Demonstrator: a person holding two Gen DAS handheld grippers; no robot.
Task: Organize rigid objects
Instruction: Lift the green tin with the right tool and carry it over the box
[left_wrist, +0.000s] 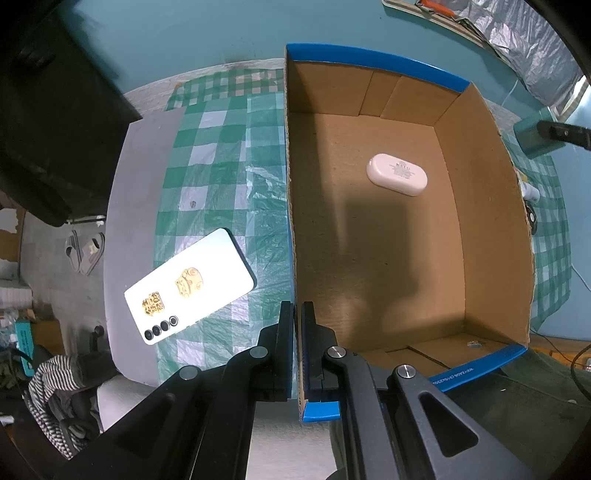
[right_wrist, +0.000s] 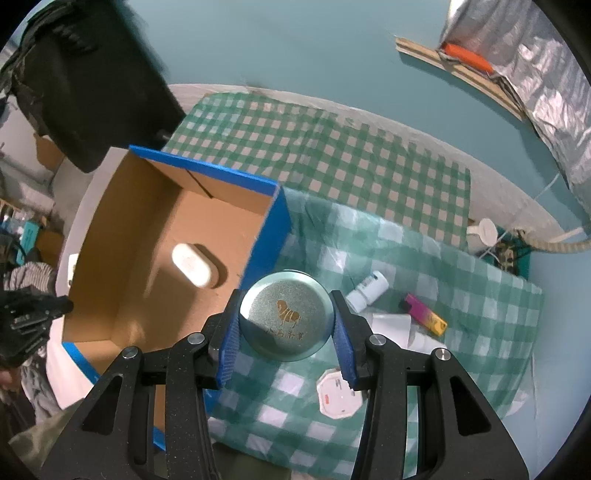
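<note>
We find the left gripper clamped on the near left wall of the cardboard box, one finger outside and one inside, the jaws pinched tight on the wall with its blue outer face between them. The box stands open on a green-and-white checked cloth. Its floor holds one item only: a white oval case with small print on its lid, lying flat toward the far half, apart from every wall. The near end flaps lie folded on the floor.

Outside the box, just beside its left wall, we note a white smartphone lying face down on the cloth, with two gold stickers and a row of camera lenses on its back.

In the right wrist view, the right gripper grasps a round green tin with a gold emblem on its lid; both blue ribbed pads press its sides. The tin hangs above the cloth, just beside the box's blue right wall and outside the box.

Beyond it on the cloth we record a white octagonal object, a white bottle on its side, a pink-and-yellow lighter and a white paper item beside them.
</note>
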